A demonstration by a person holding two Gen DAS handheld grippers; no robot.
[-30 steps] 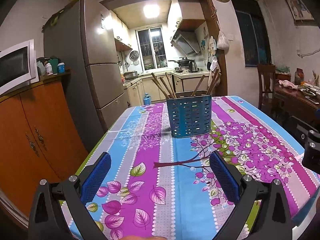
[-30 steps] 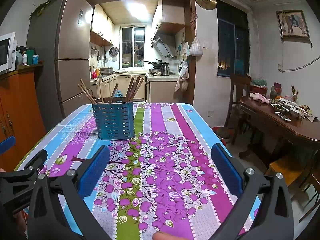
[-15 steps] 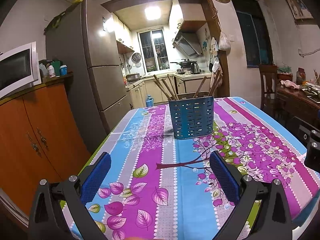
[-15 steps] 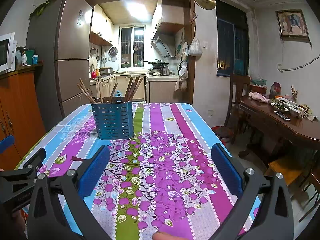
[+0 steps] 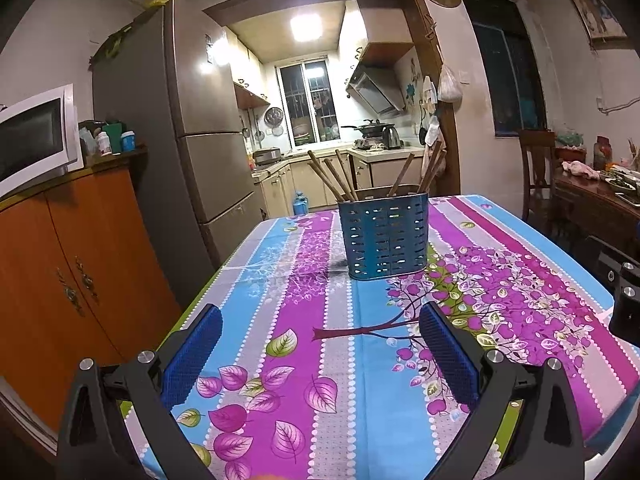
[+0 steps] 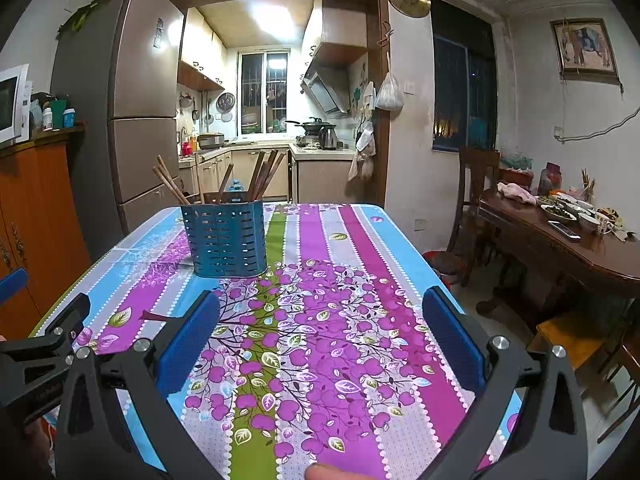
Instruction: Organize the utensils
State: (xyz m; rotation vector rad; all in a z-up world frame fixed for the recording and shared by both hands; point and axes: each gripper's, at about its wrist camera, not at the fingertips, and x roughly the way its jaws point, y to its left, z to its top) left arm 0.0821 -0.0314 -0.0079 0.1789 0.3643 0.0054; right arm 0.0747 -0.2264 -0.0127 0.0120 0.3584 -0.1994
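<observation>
A blue perforated utensil holder (image 5: 386,236) (image 6: 225,238) stands upright toward the far end of the table, on a flowered tablecloth (image 5: 320,344) (image 6: 320,340). Several brown wooden chopsticks (image 5: 334,178) (image 6: 262,174) stick out of its top. My left gripper (image 5: 320,320) is open over the near end of the table, well short of the holder, with nothing between its blue pads. My right gripper (image 6: 320,304) is open too and empty, with the holder ahead to its left. The left gripper's body (image 6: 36,344) shows at the lower left of the right wrist view.
An orange cabinet (image 5: 68,264) with a microwave (image 5: 32,140) and a tall fridge (image 5: 192,140) stand left of the table. A dark wooden table (image 6: 560,240) with dishes and a chair (image 6: 476,184) stand to the right. A kitchen lies behind the doorway.
Both views shift only slightly. The left wrist view has drifted a little, so the holder sits a bit more to the right and higher. Both grippers stay open and empty.
</observation>
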